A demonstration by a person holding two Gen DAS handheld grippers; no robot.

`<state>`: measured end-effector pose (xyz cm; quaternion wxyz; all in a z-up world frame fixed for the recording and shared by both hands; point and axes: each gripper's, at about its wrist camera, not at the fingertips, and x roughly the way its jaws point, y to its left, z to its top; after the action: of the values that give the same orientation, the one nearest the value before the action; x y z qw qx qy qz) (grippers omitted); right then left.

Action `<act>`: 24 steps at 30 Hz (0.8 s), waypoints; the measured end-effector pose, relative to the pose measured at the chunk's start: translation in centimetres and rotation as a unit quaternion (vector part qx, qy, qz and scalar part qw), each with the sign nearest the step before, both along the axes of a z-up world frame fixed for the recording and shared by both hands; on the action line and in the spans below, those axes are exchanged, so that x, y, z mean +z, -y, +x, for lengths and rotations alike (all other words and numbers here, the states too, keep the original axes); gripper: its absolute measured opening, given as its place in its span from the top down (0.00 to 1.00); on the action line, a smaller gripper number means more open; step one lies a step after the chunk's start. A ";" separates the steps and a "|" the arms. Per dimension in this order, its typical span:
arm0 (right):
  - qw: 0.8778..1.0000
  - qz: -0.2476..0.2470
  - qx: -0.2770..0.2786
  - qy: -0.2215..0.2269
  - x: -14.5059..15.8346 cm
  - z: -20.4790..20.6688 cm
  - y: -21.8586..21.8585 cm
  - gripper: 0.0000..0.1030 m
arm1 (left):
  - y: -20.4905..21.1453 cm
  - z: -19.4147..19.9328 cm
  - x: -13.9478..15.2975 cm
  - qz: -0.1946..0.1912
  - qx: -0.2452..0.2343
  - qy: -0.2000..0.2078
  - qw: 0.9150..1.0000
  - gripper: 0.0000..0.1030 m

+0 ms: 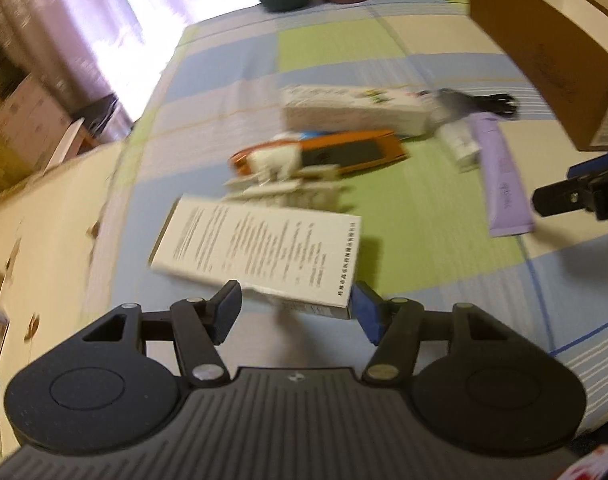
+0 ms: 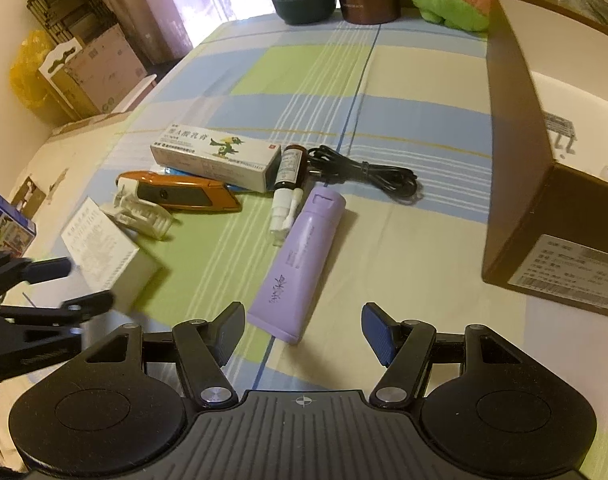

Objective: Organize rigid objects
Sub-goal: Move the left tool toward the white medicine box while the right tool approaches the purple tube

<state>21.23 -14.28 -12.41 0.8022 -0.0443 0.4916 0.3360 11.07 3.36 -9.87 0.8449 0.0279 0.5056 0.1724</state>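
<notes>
Half the brown carton (image 2: 544,168) was cut off at frame right in the right wrist view. Purple tube (image 2: 300,260) lay center, just ahead of the right gripper (image 2: 300,330), jaws wide, nothing between. White box (image 1: 260,250) sat lower center in the blurred left wrist view, near end btwn the left gripper (image 1: 298,312) fingers, spread wide; contact unclear.

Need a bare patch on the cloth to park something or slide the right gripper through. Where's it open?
Open cloth lies between the purple tube and the brown cardboard box, and beyond the black cable toward the dark bowl. It is crowded left of the tube: spray bottle, cream box, orange utility knife, white clip.
</notes>
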 end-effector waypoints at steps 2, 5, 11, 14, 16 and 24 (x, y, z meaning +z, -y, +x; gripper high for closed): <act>1.000 -0.002 0.004 0.001 -0.3 0.2 -0.6 0.40 | -1.0 -1.0 -0.1 0.000 0.024 -0.005 1.000 0.43; 1.000 -0.004 0.007 0.004 -0.6 0.6 -1.4 0.40 | -2.5 -2.3 -0.3 0.007 0.065 -0.015 0.998 0.43; 1.000 -0.011 0.006 0.010 -1.3 1.3 -2.9 0.40 | -4.9 -4.4 1.3 -0.063 0.113 0.013 0.991 0.45; 1.000 -0.017 0.001 0.014 -1.7 1.6 -3.5 0.40 | -5.7 -4.3 2.6 -0.137 0.134 0.054 0.980 0.38; 1.000 -0.020 -0.003 0.016 -2.0 1.7 -3.7 0.40 | -5.8 -3.5 2.9 -0.155 0.143 0.069 0.975 0.35; 0.999 -0.028 -0.010 0.027 -2.4 1.6 -4.2 0.40 | -6.3 0.6 0.6 -0.118 0.166 0.035 0.978 0.35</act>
<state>22.79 -10.10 -14.81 0.8168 -0.0712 0.4795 0.3129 11.63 9.66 -9.26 0.8188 -0.1625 0.4903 0.2506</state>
